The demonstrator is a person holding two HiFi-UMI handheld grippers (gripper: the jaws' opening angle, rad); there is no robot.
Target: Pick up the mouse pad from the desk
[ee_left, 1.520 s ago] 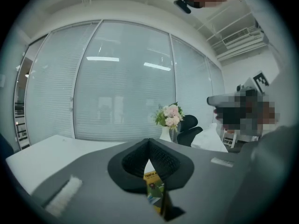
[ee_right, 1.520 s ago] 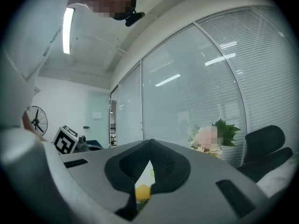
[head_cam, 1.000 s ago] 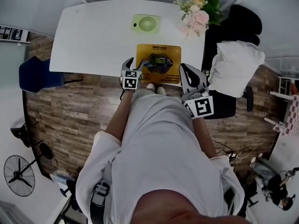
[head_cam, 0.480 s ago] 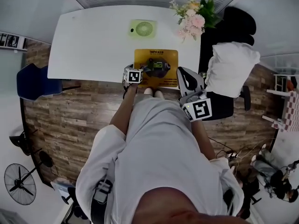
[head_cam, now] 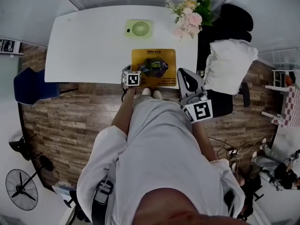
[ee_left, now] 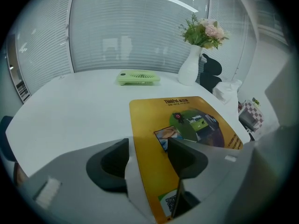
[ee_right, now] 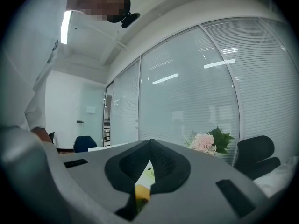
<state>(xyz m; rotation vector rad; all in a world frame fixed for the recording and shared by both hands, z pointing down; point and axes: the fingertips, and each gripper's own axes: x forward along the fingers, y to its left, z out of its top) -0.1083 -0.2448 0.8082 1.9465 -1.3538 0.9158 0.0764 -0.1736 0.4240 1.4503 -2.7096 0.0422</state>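
The yellow mouse pad [head_cam: 152, 67] with a printed picture lies at the white desk's [head_cam: 84, 41] near edge. In the left gripper view the mouse pad [ee_left: 187, 125] runs from the middle to the right, and its near left edge sits between the jaws. My left gripper [head_cam: 132, 71] tilts down over that near left corner. The left gripper [ee_left: 147, 148] has wide jaws that are closing, and its pads do not press on the pad. My right gripper [head_cam: 183, 74] hovers level just off the pad's right side. In its own view the right gripper [ee_right: 150, 146] has its pads together on nothing.
A green desk fan [head_cam: 138, 28] lies behind the pad. A vase of flowers [head_cam: 187, 13] stands at the desk's back right corner. A black chair with a white cushion [head_cam: 229, 64] is to the right, and a blue chair [head_cam: 30, 86] to the left.
My left gripper has come down onto the pad's near left corner and tipped more steeply downward. The right gripper has held still.
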